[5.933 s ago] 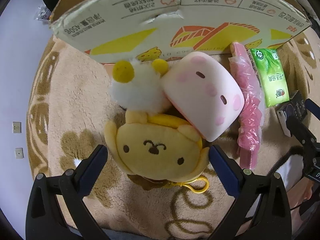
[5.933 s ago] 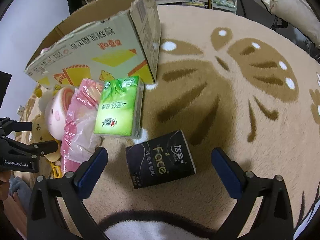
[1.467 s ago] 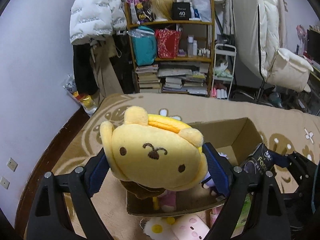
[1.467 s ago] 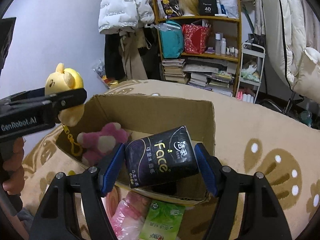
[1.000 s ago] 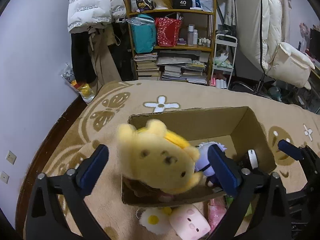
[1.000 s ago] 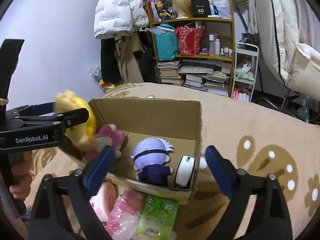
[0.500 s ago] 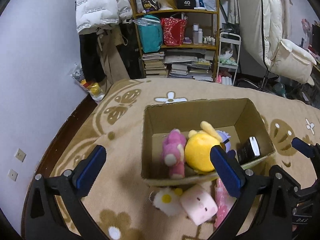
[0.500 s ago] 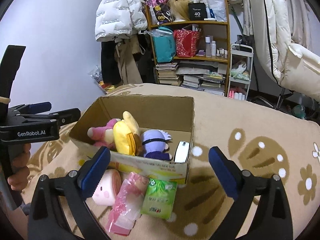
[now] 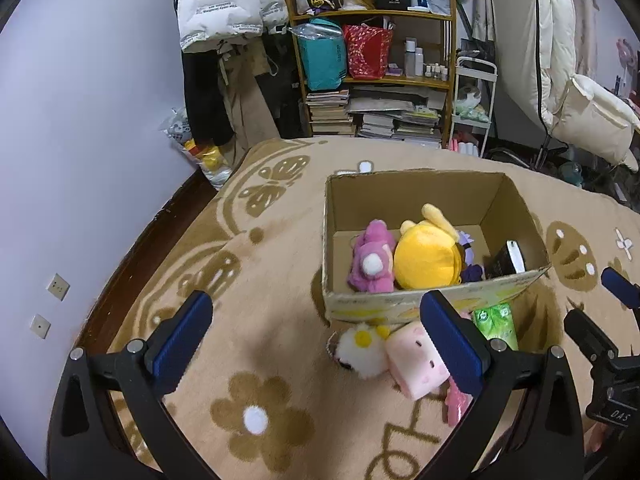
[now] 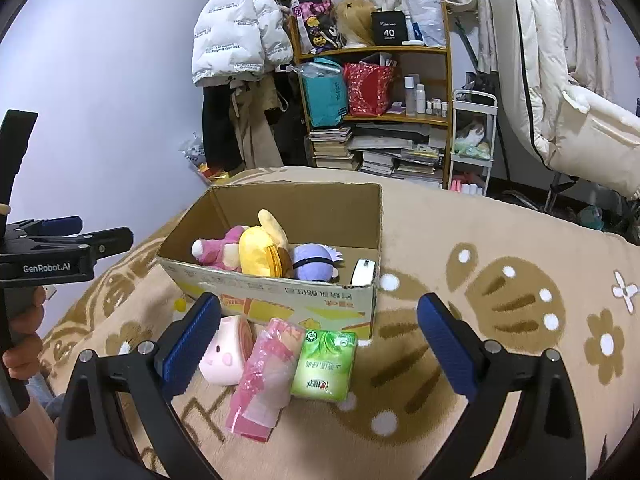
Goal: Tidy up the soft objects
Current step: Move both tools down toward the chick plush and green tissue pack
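Note:
An open cardboard box (image 9: 436,302) (image 10: 280,294) stands on the rug. Inside lie a yellow plush (image 9: 426,258) (image 10: 260,256), a pink plush (image 9: 370,260) (image 10: 218,254), a purple-haired doll (image 10: 314,266) and a black tissue pack (image 9: 506,258) (image 10: 362,272). In front of the box lie a white fluffy plush (image 9: 358,350), a pink square plush (image 9: 416,360) (image 10: 226,350), a pink plastic bag (image 10: 266,376) and a green tissue pack (image 9: 496,322) (image 10: 324,364). My left gripper (image 9: 316,340) and right gripper (image 10: 318,344) are open and empty above these.
A patterned beige rug (image 9: 260,400) covers the floor. A cluttered shelf (image 9: 372,76) with books, hanging coats (image 10: 240,80) and a white chair (image 10: 580,120) stand behind the box. A purple wall (image 9: 80,160) runs on the left.
Both grippers pulled back and down from the box since half a second ago. Earlier the left let the yellow plush drop into the box and the right let go of the black tissue pack.

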Action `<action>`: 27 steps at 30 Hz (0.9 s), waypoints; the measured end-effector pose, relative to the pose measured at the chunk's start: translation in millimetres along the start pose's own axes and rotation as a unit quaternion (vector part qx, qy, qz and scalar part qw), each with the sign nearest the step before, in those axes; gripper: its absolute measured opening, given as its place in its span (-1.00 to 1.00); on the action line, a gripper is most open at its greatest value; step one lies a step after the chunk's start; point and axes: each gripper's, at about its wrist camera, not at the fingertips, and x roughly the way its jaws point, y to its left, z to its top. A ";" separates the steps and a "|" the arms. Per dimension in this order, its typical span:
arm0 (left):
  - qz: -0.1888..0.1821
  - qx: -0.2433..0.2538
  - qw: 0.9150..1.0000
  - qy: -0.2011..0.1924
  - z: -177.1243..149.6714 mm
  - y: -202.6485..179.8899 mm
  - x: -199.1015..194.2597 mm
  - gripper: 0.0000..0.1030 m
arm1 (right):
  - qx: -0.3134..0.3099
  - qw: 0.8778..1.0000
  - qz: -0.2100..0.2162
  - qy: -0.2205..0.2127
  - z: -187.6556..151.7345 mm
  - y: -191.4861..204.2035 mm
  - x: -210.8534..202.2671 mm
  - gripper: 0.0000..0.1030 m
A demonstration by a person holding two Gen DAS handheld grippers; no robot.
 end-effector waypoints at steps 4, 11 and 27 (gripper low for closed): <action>-0.006 0.000 1.000 0.012 -4.7 1.6 -3.9 0.99 | 0.004 1.000 -0.004 0.001 -5.1 0.0 -2.4 0.99; -0.003 0.007 0.999 0.040 -10.7 -0.9 3.2 0.99 | 0.002 1.000 -0.007 0.008 -12.8 3.4 1.7 0.99; 0.005 -0.008 0.994 0.109 -22.8 1.9 53.0 0.99 | 0.011 0.999 -0.008 0.048 -34.7 -5.7 39.6 0.99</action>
